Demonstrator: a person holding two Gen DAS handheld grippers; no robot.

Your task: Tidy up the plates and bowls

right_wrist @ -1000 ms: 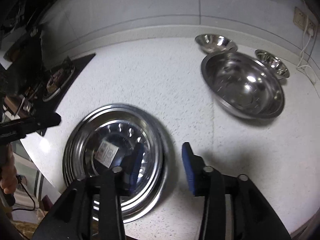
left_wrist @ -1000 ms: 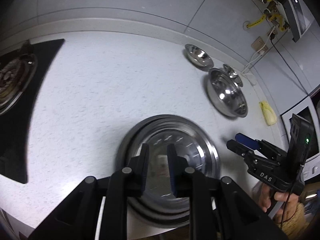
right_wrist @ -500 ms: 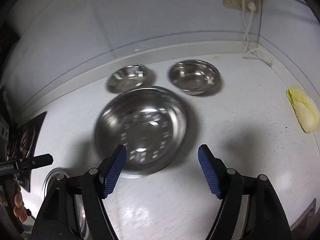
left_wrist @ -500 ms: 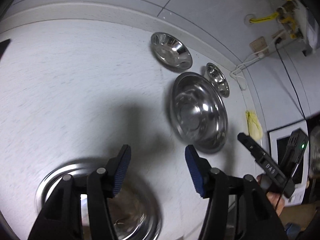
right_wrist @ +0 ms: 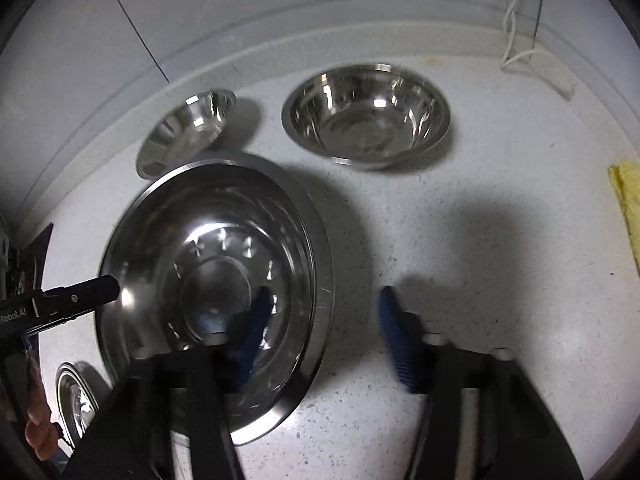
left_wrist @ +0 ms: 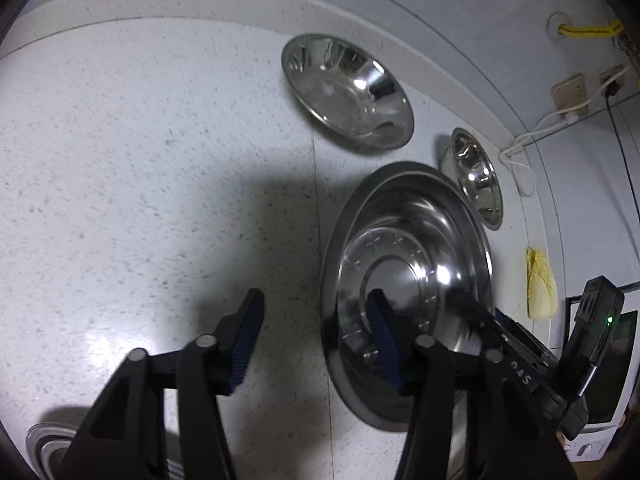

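Observation:
A large steel basin [left_wrist: 412,256] sits on the white counter; it also shows in the right wrist view [right_wrist: 216,264]. My left gripper [left_wrist: 316,340] is open astride the basin's left rim, one finger inside. My right gripper [right_wrist: 324,332] is open astride its right rim, one finger inside. A shallow steel bowl [left_wrist: 348,92] stands behind the basin, also in the right wrist view [right_wrist: 184,132]. A deeper steel bowl [right_wrist: 366,114] stands at the back right, also in the left wrist view [left_wrist: 478,176]. Steel plates [right_wrist: 76,404] lie at the near left, also in the left wrist view [left_wrist: 44,446].
A yellow cloth [left_wrist: 540,284] lies at the counter's right end, also in the right wrist view [right_wrist: 628,200]. A white cable [right_wrist: 520,20] hangs from wall sockets. A white appliance [left_wrist: 600,400] stands at the right. A dark stove edge [right_wrist: 40,248] shows at the left.
Both grippers have moved from the plates toward the large basin and come closer to it. Each now has one finger over its rim. Both have opened wider.

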